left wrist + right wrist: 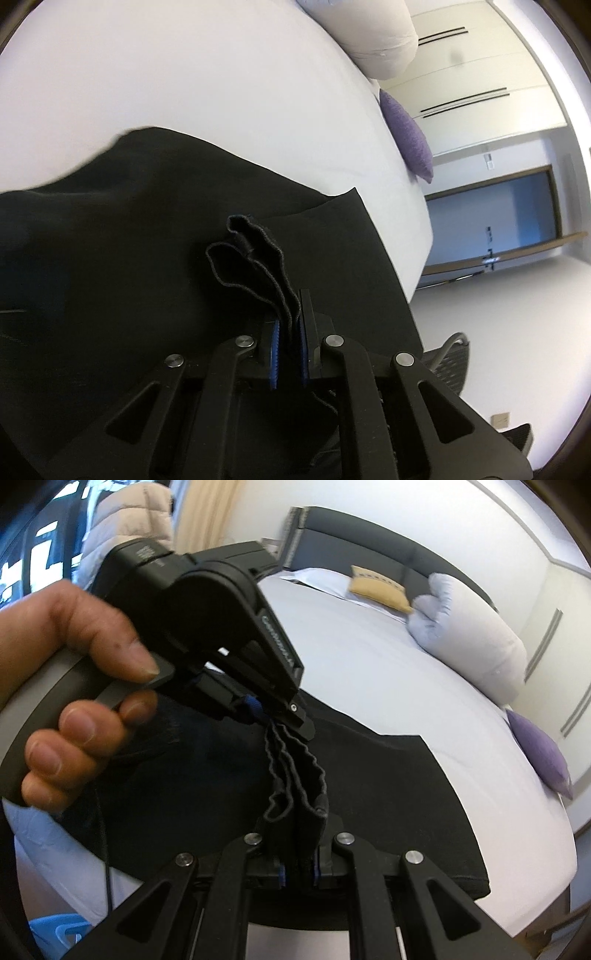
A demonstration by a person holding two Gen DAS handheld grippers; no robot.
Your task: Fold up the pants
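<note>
A: Where are the pants?

B: The black pants (pixel 388 782) lie spread across the white bed (pixel 369 657), their edge reaching the near side of the mattress. A bunched, wavy hem is lifted off the sheet and pinched at both ends.

A: By which gripper?

B: Both. The left gripper (pixel 290 334) has its jaws nearly together, the blue pads (pixel 274 343) pressing several layers of the hem between them. In the right wrist view that same tool shows from outside, with a hand (pixel 77 686) wrapped round its grey handle.

A: And the right gripper?

B: The right gripper (pixel 299 871) is narrow too, clamped on a thick fold of the same hem, which stands up from its jaws.

A: Any containers about?

B: None that I can tell. On the bed sit a rolled white duvet (pixel 469 638), a tan cushion (pixel 380 587) and a purple cushion (pixel 543 753), all well apart from the pants.
</note>
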